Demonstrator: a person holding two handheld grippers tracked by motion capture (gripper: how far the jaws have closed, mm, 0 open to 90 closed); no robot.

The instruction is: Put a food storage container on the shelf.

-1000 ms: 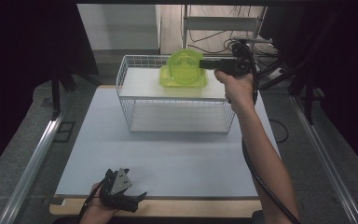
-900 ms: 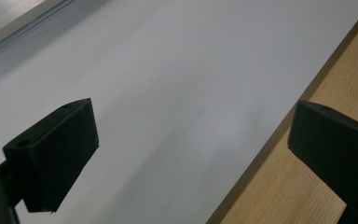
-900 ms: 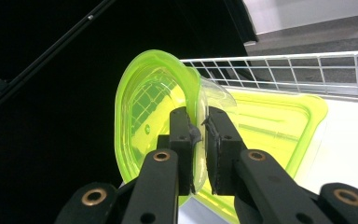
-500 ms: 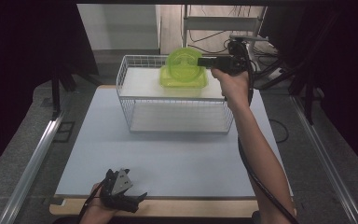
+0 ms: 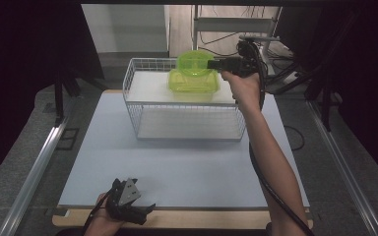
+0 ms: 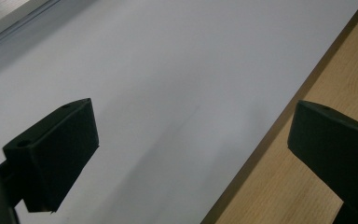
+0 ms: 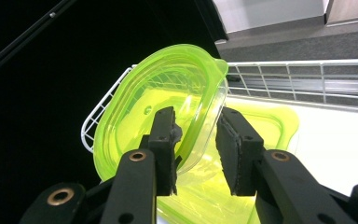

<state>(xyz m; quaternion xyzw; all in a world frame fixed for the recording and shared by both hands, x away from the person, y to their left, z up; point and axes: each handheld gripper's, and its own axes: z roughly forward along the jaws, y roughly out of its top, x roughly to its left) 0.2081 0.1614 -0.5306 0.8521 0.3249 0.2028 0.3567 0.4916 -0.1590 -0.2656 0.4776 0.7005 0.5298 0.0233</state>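
Straddling the green container (image 7: 168, 102) rim, right gripper (image 7: 196, 140) fingers just opening, left gripper (image 6: 191, 140) spread wide.

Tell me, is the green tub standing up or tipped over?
Tipped. The tub stands on its edge, its hollow facing the right gripper, leaning on the flat green lid in the basket.

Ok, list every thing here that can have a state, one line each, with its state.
Green container: tilted on its side, rim between the right gripper's jaws.
Green lid: lying flat on the rack's top shelf.
Wire rack: upright on the mat.
Right gripper: jaws just been opening, one pad clear of the rim.
Left gripper: open, nothing between its jaws.
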